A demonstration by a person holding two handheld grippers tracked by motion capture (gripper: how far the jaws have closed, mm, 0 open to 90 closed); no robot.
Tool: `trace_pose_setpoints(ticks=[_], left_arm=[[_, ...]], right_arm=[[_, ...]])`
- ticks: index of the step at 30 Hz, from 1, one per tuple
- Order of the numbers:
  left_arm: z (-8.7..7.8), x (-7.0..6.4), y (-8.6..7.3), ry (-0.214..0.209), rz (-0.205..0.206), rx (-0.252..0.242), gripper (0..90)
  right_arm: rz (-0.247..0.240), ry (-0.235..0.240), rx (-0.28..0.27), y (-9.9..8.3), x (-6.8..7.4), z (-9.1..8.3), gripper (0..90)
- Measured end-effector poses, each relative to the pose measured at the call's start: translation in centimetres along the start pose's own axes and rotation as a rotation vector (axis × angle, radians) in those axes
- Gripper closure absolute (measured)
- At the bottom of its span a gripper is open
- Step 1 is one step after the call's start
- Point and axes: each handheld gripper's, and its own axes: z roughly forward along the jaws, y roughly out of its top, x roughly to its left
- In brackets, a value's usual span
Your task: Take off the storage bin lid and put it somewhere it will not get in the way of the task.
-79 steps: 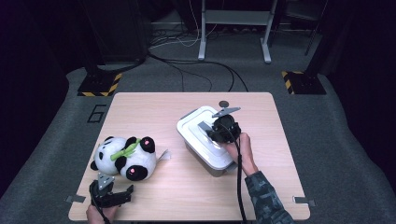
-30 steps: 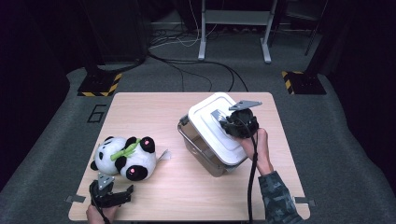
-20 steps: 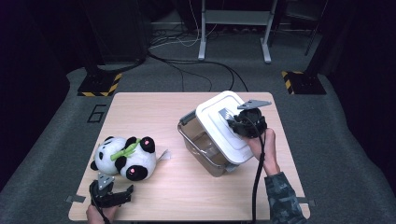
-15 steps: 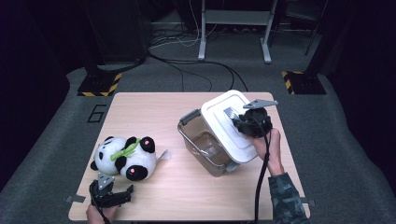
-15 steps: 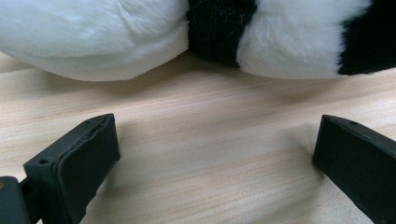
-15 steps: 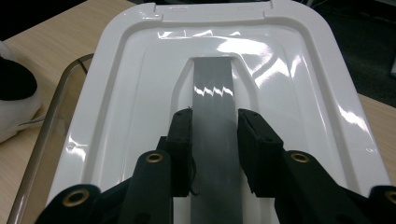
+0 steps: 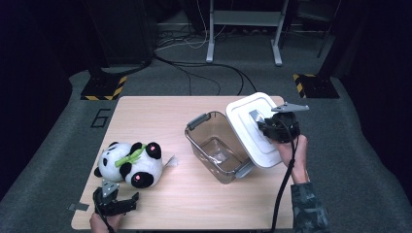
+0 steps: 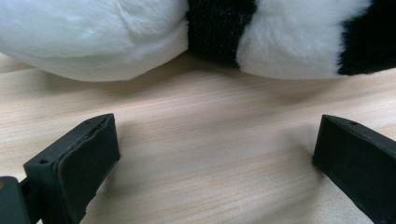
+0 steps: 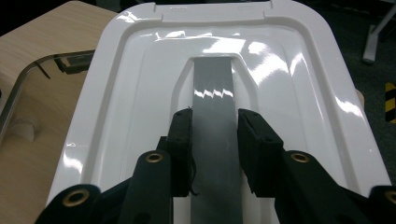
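A clear plastic box [image 7: 216, 145] stands uncovered in the middle of the wooden table [image 7: 160, 116]. Its white lid [image 7: 255, 133] hangs tilted over the box's right side, and my right gripper [image 7: 265, 125] is shut on the lid's grey handle [image 9: 214, 116]. The lid [image 9: 135, 84] fills most of the right gripper view, with the box rim [image 9: 28, 84] below at left. A plush panda [image 7: 130, 163] lies at the table's left. My left gripper [image 7: 116, 204] rests open on the table just in front of the panda [image 8: 196, 32], nothing between its jaws.
Grey carpet surrounds the table. Black cables [image 7: 204, 73] and a metal stand [image 7: 243, 29] lie beyond the far edge. Yellow-black striped feet [image 7: 104, 90] sit on the floor at back left and back right. The box looks empty inside.
My right gripper has lifted the white lid off the box and carried it up and to the right, exposing the box's inside. The left gripper and panda have stayed put.
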Motion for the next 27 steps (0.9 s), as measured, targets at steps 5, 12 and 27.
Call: trace_pose_setpoints(ticks=[5,12,27], left_arm=[[0.0,0.0,0.0,-0.001,-0.001,0.0,0.0],[0.0,0.0,0.0,-0.001,0.0,0.001,0.0],[0.0,0.0,0.0,-0.001,0.0,0.002,0.0]], right_arm=[[0.025,-0.025,-0.006,-0.5,-1.1,-0.5,66.6],[0.068,-0.062,-0.003,-1.5,-2.8,-0.8,66.6],[0.181,-0.16,0.002,-4.0,-6.0,0.6,66.6]])
